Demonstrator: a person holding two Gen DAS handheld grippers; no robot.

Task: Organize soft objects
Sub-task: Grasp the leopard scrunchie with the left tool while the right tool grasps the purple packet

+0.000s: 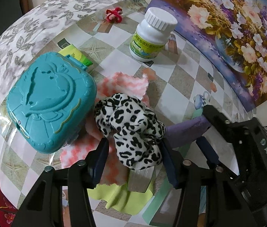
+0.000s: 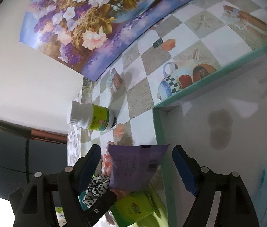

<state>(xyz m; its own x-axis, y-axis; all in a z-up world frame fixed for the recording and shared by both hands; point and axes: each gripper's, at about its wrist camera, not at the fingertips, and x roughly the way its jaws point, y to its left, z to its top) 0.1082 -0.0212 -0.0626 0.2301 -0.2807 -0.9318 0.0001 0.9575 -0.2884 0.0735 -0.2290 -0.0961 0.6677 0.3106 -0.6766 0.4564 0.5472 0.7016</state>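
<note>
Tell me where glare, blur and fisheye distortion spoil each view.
Left wrist view: glare streaks the glossy tablecloth beside the teal case; the flower painting bows at the rim; the white bottle is sharp. Right wrist view: the box wall is washed out and hazy with soft shadow blotches; the purple packet between the right tongs is slightly blurred.

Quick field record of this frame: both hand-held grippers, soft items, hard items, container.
left hand-held gripper: open, straddling leopard-print cloth
right hand-held gripper: open, purple packet between fingers
soft pile: pink-white cloth, yellow-green cloth
hard items: teal case, white bottle
container: green-edged box, right of pile
</note>
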